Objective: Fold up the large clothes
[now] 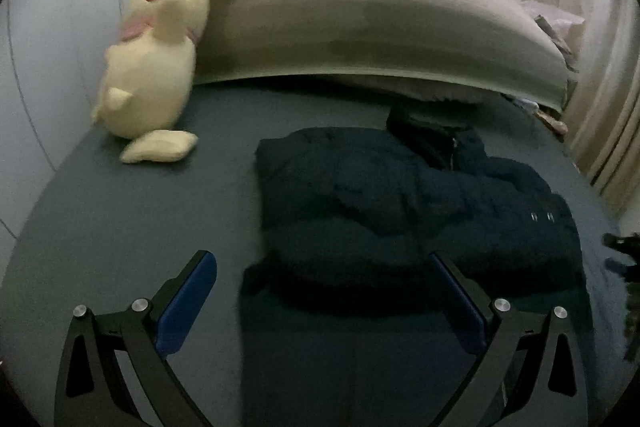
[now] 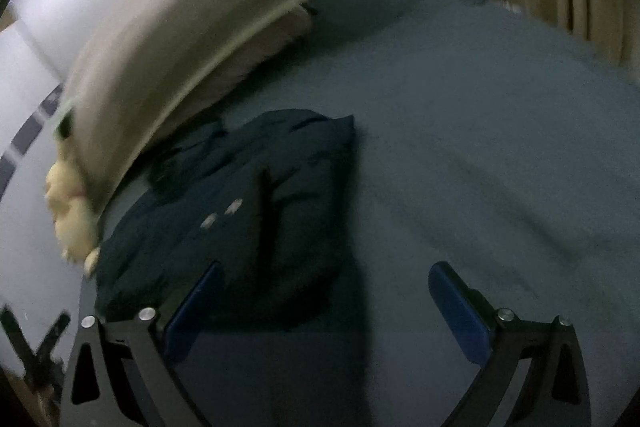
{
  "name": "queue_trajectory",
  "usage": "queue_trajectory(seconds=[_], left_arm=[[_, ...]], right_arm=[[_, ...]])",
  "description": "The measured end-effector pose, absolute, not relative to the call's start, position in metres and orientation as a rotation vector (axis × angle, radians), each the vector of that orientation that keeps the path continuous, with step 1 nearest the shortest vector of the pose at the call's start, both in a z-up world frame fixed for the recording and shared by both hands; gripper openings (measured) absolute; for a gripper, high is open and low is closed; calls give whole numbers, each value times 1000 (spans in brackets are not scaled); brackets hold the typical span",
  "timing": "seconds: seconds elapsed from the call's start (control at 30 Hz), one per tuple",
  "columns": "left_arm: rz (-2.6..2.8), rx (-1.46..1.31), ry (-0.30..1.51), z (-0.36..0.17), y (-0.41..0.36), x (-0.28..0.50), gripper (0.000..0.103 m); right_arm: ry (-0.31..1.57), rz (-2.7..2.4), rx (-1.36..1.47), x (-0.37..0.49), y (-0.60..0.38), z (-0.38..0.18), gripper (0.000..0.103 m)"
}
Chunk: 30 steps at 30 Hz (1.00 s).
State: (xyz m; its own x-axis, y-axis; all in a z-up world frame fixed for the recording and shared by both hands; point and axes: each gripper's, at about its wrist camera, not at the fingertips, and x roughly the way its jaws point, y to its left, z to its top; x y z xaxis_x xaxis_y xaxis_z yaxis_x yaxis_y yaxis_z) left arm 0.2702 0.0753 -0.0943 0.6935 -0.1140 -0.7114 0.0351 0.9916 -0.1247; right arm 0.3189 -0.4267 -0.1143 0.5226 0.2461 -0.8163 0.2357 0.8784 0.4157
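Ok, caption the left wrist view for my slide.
Open left tongs hover over a folded dark jacket on a grey bed, plush toy beyond.

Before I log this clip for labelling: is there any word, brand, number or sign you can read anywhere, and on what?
None can be read.
Dark jacket: two small pale marks, perhaps snaps, no letters.
Yellow plush toy: red and pink patches, no text.
Wall: dark rectangles, one with a pale smudge too blurred to read.
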Motion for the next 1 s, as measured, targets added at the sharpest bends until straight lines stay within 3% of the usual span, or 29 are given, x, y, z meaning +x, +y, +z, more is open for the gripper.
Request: queue_trajectory(seconds=[0.17, 0.23, 0.3, 0.43, 0.5, 0.67, 1.0], left_arm=[[-60, -101, 874, -129, 77, 325, 103], [-52, -87, 969, -154, 76, 342, 103], [-59, -106, 1008, -175, 80, 349, 103], [-40, -89, 932, -157, 84, 333, 103], [-65, -63, 848, -134, 87, 308, 103], [-150, -110, 777, -105, 113, 228, 103], [-136, -183, 877, -133, 148, 73, 103]], right_arm=[[1119, 40, 655, 383, -434, -163, 103], [1162, 24, 509, 399, -420, -166, 79], [1190, 13, 337, 401, -404, -162, 73], [1113, -15, 307, 389, -409, -132, 77], [1061, 48, 365, 371, -414, -112, 90], [995, 191, 470, 292, -434, -80, 91], [1157, 276, 640, 78, -478, -115, 91]])
